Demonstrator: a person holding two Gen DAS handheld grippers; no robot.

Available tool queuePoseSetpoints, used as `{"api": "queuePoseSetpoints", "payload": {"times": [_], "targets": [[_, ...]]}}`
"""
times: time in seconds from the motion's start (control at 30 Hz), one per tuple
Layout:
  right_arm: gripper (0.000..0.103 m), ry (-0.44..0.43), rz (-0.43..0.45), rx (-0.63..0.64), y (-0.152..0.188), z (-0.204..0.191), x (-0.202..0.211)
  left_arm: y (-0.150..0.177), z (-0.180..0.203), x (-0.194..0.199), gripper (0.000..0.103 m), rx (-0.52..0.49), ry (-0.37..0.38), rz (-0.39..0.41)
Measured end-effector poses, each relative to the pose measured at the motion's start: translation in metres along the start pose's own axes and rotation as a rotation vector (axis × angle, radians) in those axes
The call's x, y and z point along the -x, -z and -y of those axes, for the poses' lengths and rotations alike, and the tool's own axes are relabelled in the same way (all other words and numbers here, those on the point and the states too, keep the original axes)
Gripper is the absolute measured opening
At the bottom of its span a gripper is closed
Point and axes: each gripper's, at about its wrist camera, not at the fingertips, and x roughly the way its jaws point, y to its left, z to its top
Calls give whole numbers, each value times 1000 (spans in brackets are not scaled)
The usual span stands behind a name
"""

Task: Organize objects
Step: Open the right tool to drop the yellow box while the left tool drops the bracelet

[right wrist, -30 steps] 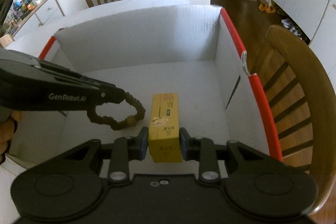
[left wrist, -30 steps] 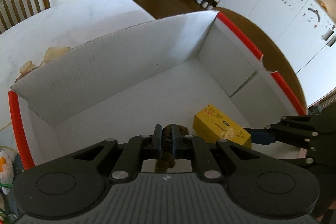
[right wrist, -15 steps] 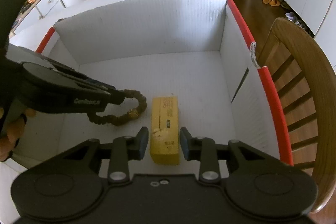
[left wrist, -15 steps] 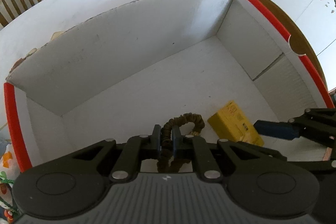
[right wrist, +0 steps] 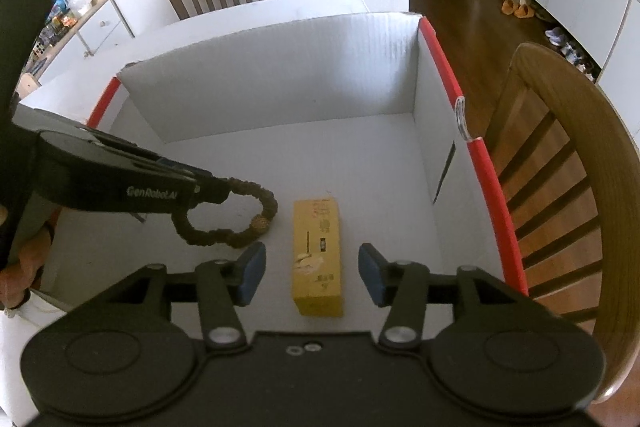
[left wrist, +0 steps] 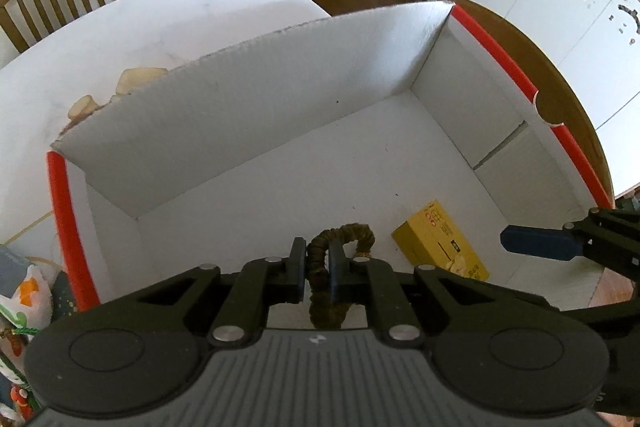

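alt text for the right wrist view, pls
The right gripper is opening over a yellow box lying on the floor of a white carton. Beside it, the left gripper pinches a brown bead bracelet.

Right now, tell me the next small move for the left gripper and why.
Probably open the left gripper: it is shut on the brown bracelet, which already hangs low inside the white box. The yellow carton lies on the floor, and the right gripper jaws are opening clear of it.
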Motion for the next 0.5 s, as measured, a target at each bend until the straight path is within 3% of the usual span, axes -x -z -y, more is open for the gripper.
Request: {"api": "queuePoseSetpoints", "payload": {"times": [0.17, 0.33, 0.43, 0.5], "targets": [[53, -15, 28, 9, 1, -4, 12, 2, -4, 11, 11, 24, 15, 26], [58, -29, 57, 9, 1, -4, 25, 5, -10, 22, 28, 39, 24, 48], [59, -36, 72, 8, 1, -7, 31, 7, -10, 29, 28, 52, 26, 66], [59, -46, 83, 11, 2, -8, 37, 11, -12, 37, 28, 51, 66, 85]]}}
